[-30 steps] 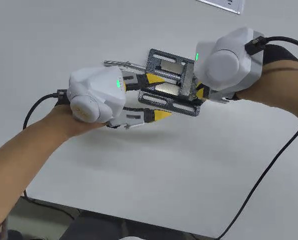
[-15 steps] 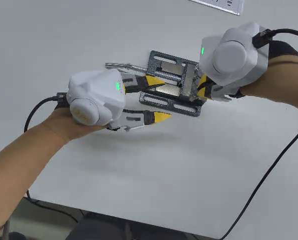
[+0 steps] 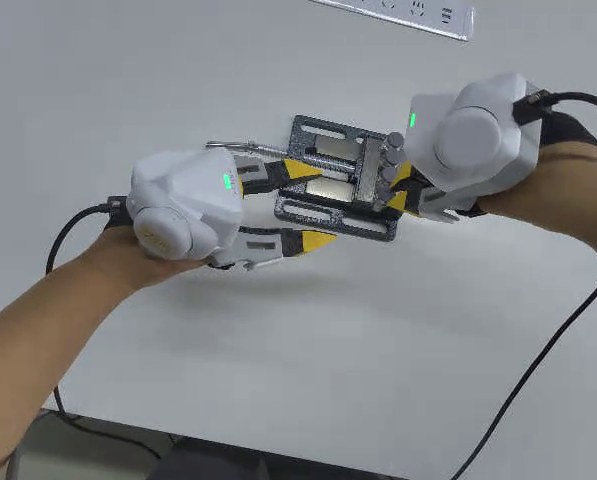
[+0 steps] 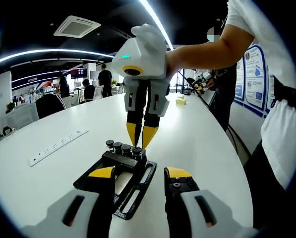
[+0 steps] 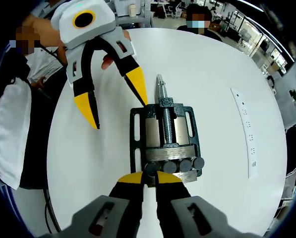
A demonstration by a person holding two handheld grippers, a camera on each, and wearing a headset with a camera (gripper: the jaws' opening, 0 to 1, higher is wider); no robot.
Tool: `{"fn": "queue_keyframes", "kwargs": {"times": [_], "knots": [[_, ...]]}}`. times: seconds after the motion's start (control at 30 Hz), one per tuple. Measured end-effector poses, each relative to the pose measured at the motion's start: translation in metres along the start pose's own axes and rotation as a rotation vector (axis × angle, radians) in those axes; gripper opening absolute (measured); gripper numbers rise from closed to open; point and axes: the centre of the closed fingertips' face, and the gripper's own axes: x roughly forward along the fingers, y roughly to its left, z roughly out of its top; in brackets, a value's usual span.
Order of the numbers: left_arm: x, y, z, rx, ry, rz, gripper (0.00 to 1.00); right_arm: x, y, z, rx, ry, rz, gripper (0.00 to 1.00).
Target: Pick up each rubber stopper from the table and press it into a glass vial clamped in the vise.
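Four dark, round rubber stoppers (image 5: 173,165) sit in a row in the dark grey metal vise (image 5: 138,130) on the smooth white tabletop (image 5: 217,89). The right hand-held gripper (image 4: 142,135), its jaws nearly together, hovers just above one end of the row. Any press should probably go straight down and gently, since the vials are glass. The left hand-held gripper (image 4: 140,173) gapes wide beside the vise's screw end.

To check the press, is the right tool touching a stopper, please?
Cannot tell: the left gripper view shows the right tool overlapping the end stopper; contact unclear.

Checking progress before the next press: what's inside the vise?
Clamped in the vise: a row of four dark round stopper tops. The glass beneath them is covered by the vise's metal faces, so seating depth can't be confirmed.
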Motion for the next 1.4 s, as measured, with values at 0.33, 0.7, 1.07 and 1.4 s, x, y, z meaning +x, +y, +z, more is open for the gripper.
{"fn": "queue_keyframes", "kwargs": {"times": [0.33,0.7,1.07,1.4], "knots": [[0.005,0.002,0.0,0.004,0.011,-0.005,0.37,-0.005,-0.001,0.003,0.161,-0.183,-0.128,0.2],[0.006,0.0,0.001,0.009,0.023,-0.01,0.37,-0.003,0.007,0.007,0.281,-0.313,-0.216,0.33],[-0.004,-0.004,0.001,0.014,0.042,-0.004,0.38,-0.006,0.016,0.007,0.362,-0.389,-0.288,0.42],[-0.015,-0.009,0.007,0.007,0.045,0.016,0.38,-0.01,0.035,0.005,0.427,-0.42,-0.306,0.46]]}}
